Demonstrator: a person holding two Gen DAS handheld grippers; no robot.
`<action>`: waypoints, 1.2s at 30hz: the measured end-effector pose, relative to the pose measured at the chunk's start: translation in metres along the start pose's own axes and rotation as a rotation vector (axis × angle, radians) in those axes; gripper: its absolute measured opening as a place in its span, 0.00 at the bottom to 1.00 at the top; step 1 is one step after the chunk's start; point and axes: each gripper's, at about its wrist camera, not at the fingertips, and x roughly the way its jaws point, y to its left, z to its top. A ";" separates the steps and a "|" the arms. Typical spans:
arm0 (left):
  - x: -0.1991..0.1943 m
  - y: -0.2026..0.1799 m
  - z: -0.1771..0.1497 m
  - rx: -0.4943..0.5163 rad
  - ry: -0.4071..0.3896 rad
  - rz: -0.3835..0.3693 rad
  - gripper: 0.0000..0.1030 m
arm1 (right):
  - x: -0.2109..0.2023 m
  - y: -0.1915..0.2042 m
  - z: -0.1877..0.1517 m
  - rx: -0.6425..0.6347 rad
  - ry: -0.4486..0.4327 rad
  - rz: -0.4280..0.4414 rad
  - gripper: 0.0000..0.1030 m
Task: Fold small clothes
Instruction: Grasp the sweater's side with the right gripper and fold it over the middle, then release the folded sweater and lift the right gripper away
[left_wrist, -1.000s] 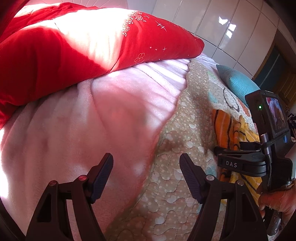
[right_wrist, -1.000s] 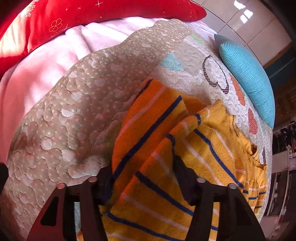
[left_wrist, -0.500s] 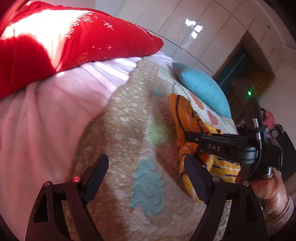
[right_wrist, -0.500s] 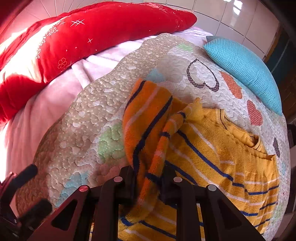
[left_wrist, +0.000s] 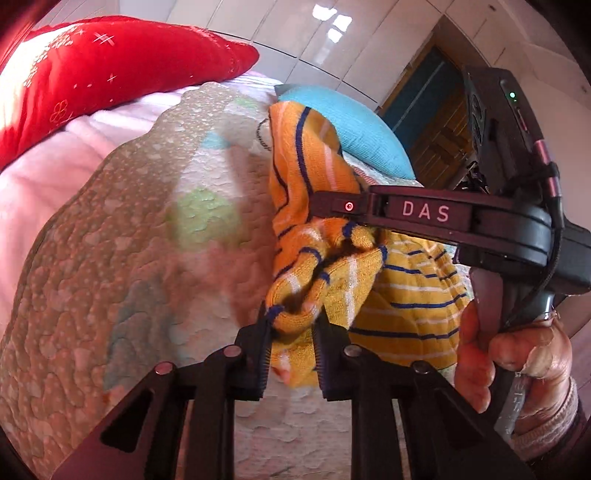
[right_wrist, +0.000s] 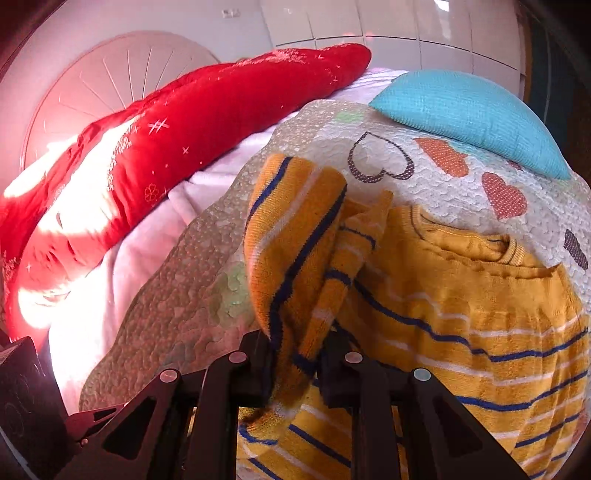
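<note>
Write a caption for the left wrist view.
Left claw closing on the sweater, right claw pinching it above the quilt.

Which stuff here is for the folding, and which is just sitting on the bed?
For the folding:
- yellow-orange knitted jumper with blue and white stripes
- left gripper, jaws closing on a bunch of the jumper
- right gripper, clamped on the jumper's sleeve

Just sitting there:
- red embroidered cushion
- turquoise knitted pillow
- pink fleece blanket
- heart-patterned quilt
</note>
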 end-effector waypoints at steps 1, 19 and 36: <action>-0.002 -0.013 0.002 0.019 -0.003 -0.014 0.19 | -0.011 -0.013 -0.001 0.025 -0.022 0.010 0.19; 0.016 -0.102 -0.040 0.074 0.165 0.002 0.63 | -0.120 -0.275 -0.119 0.510 -0.122 -0.023 0.40; 0.046 -0.149 -0.031 0.132 0.195 0.033 0.64 | -0.125 -0.236 -0.168 0.431 -0.070 0.010 0.10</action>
